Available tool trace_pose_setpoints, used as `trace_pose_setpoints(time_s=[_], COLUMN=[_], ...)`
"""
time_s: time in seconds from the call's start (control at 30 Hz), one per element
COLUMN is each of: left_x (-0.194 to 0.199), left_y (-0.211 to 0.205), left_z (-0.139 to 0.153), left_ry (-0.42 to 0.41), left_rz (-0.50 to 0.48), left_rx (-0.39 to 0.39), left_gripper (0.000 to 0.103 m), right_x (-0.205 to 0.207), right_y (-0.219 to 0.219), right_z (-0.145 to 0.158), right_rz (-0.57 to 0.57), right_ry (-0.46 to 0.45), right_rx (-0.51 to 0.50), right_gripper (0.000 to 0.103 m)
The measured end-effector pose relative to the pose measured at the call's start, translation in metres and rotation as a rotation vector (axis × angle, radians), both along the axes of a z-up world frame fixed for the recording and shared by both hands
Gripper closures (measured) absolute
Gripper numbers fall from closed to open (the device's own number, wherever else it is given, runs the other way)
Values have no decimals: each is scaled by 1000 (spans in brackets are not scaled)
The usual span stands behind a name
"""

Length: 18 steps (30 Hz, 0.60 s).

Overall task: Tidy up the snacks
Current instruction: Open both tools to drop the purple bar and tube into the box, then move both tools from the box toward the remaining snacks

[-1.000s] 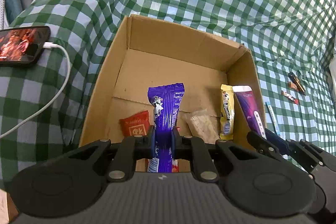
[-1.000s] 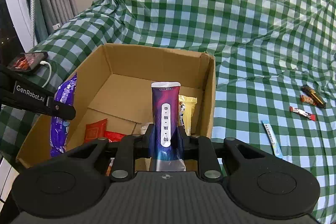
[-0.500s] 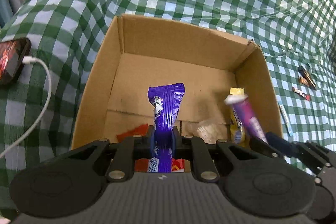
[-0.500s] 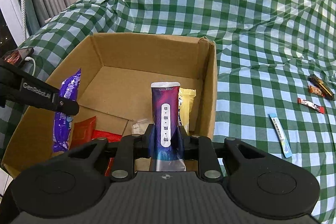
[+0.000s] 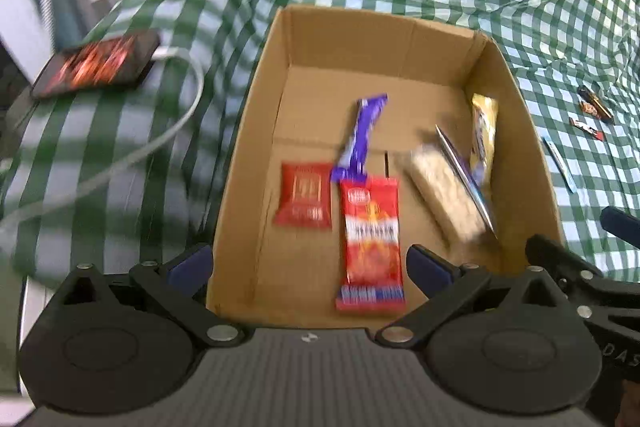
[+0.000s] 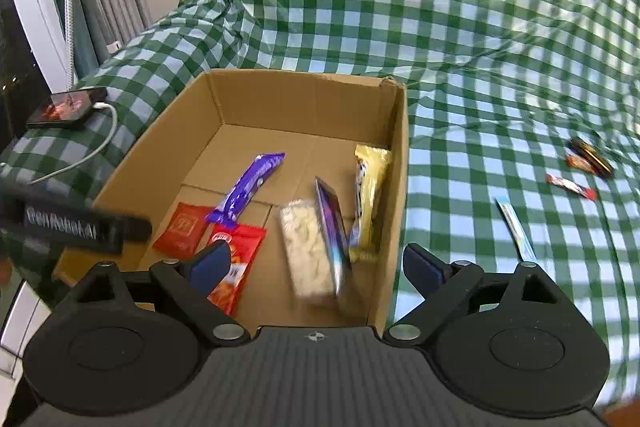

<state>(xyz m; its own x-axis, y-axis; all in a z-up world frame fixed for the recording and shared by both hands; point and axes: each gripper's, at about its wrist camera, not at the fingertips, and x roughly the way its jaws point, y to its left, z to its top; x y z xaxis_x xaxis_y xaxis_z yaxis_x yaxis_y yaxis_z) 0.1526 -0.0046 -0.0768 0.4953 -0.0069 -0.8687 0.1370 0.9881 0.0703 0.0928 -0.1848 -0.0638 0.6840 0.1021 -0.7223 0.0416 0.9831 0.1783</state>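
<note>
Both snacks dropped since earlier: left gripper [image 5: 310,261] & right gripper [image 6: 316,265] jaws just sprang wide, empty; purple wrapped bar [image 5: 360,135] & dark purple pouch [image 6: 332,227] now inside brown cardboard box [image 5: 256,131], on green checked cloth [image 6: 460,27]

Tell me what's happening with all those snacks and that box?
A person is tidying snacks into a cardboard box with a tool in each hand. The left tool and right tool have just been opening, and nothing is between their fingers now. The purple bar and dark purple packet are in the box with other snacks. A few small ones wait on the checked cloth.
</note>
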Motion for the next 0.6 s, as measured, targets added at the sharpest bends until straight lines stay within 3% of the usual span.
trace_pose_setpoints(time_s=[0.13, 0.6], left_x=[-30, -110], left_y=[0, -14], left_z=[8, 44], left_ry=[9, -97], left_rz=[18, 5], left_rx=[-14, -7], left_gripper=[0, 0], right_x=[-35, -117], right_y=[7, 14], right_z=[15, 50], right_rz=[-3, -39], right_ry=[-38, -135], right_rx=[-29, -72], right_gripper=[6, 3])
